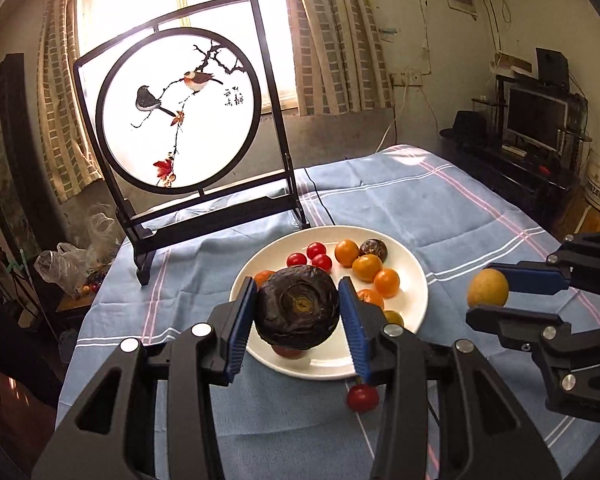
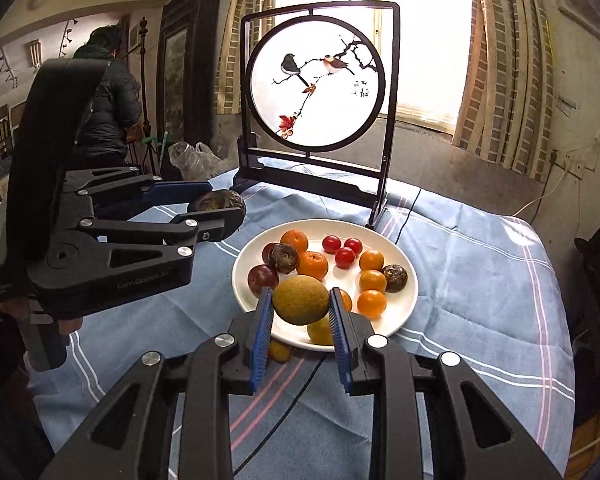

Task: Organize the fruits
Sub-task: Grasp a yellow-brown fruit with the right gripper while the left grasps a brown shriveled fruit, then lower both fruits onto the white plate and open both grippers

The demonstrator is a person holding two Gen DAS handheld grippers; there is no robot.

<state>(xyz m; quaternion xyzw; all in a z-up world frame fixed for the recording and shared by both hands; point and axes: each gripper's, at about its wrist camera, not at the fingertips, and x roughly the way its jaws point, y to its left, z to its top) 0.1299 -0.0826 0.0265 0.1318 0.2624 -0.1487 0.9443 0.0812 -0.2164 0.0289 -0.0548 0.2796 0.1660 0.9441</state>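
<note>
Grippers first. The left gripper point(image 1: 298, 312) was closed on a dark wrinkled fruit point(image 1: 297, 307), blue pads point(image 1: 242, 320) pressed to both its sides, the fruit carried in the air over the near left part of the white plate point(image 1: 414, 272). From the right wrist view the same fruit point(image 2: 217, 205) sat between the left tool's fingers, left of the plate point(image 2: 244, 264) and above the cloth.

The right gripper point(image 2: 301, 308) was clamped on a yellow-green round fruit point(image 2: 301, 299), held above the plate's near rim. In the left wrist view that fruit point(image 1: 488, 287) hung well to the right of the plate, pinched between the right tool's fingers point(image 1: 532, 278).

On the plate: three cherry tomatoes point(image 2: 344, 251) in a tight cluster toward the back, several small orange fruits point(image 2: 371, 280) to the right, a larger mandarin point(image 2: 313, 265) near the middle, two dark red plums point(image 2: 262, 278) at the left, and two brown shrivelled fruits, one left point(image 2: 283, 258), one right point(image 2: 395, 278).

Off the plate, a lone red tomato point(image 1: 363, 397) lay on the blue checked tablecloth point(image 1: 400, 192) near the front rim, partly behind the left gripper's finger. A small yellowish fruit point(image 2: 280, 351) lay just outside the near rim too.

Behind the plate stood a black-framed round screen painted with two birds point(image 1: 180, 108), the curtained window point(image 2: 424, 40) beyond it. A person in a dark jacket point(image 2: 108, 96) stood at far left.
</note>
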